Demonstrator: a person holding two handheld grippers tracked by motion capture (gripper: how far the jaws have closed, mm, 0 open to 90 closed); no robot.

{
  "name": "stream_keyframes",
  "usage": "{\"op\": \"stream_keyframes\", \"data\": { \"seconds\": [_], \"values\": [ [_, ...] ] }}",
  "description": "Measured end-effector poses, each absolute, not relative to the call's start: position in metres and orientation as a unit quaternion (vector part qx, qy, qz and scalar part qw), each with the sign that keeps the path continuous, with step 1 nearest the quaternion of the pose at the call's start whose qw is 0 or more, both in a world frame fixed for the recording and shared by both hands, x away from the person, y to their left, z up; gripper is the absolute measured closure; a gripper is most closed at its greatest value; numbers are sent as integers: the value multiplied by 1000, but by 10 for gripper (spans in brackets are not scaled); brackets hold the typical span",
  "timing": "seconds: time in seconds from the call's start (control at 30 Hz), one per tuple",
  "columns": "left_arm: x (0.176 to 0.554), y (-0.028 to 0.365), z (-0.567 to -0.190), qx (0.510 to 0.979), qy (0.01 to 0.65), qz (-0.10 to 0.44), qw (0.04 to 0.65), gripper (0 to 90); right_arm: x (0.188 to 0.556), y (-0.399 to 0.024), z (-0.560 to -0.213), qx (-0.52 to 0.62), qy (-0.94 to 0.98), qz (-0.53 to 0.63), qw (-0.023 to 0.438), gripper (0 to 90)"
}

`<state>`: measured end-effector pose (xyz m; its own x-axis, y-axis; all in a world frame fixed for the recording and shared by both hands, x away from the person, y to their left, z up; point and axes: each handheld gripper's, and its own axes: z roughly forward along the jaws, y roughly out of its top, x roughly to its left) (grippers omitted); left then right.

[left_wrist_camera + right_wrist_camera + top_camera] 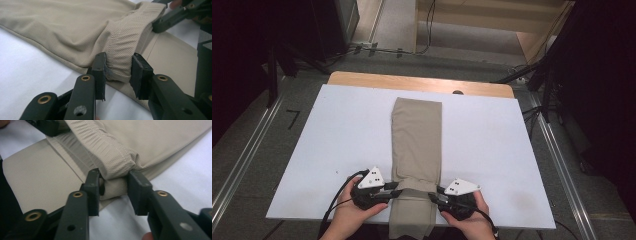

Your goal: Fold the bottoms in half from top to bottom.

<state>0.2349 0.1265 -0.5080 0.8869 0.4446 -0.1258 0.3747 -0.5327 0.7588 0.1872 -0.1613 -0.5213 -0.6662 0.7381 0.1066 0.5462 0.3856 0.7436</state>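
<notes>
Scene: We see a person at a white table (pixel 337 135) with tongs in each hand, working on a folded beige garment (pixel 417 135).
Garment: It lies in a long strip down the middle of the table, far end near the wooden edge (pixel 422 82), near end hanging over the front edge between the person's forearms.
Waistband: Near the front of the table we make out a ribbed, stitched band (pixel 125 40) bunched up into a raised fold.
Left tongs: The left gripper (pixel 393 191) meets the garment's left edge; in its own view (pixel 117 75) the two pads press a pinch of the ribbed band between them, narrowed to the thickness of the cloth.
Right tongs: The right gripper (pixel 435 194) meets the right edge; in its view (pixel 113 192) the pads squeeze a bunched fold of fabric just off the table.
Hands: Both hands (pixel 357 212) sit at the table's front edge, either side of the strip.
</notes>
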Motion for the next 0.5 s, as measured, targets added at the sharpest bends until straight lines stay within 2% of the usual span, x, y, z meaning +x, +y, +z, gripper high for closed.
{"op": "stream_keyframes", "data": {
  "seconds": [0.27,0.37,0.5],
  "values": [
    [234,126,-508,876,232,40,421,723,186,-159,-521,394,823,390,129,706],
    [235,127,-508,870,236,35,430,826,185,-158,-520,390,821,393,138,781],
    [235,127,-507,869,236,35,433,849,184,-157,-518,388,820,394,145,852]
  ]
}}
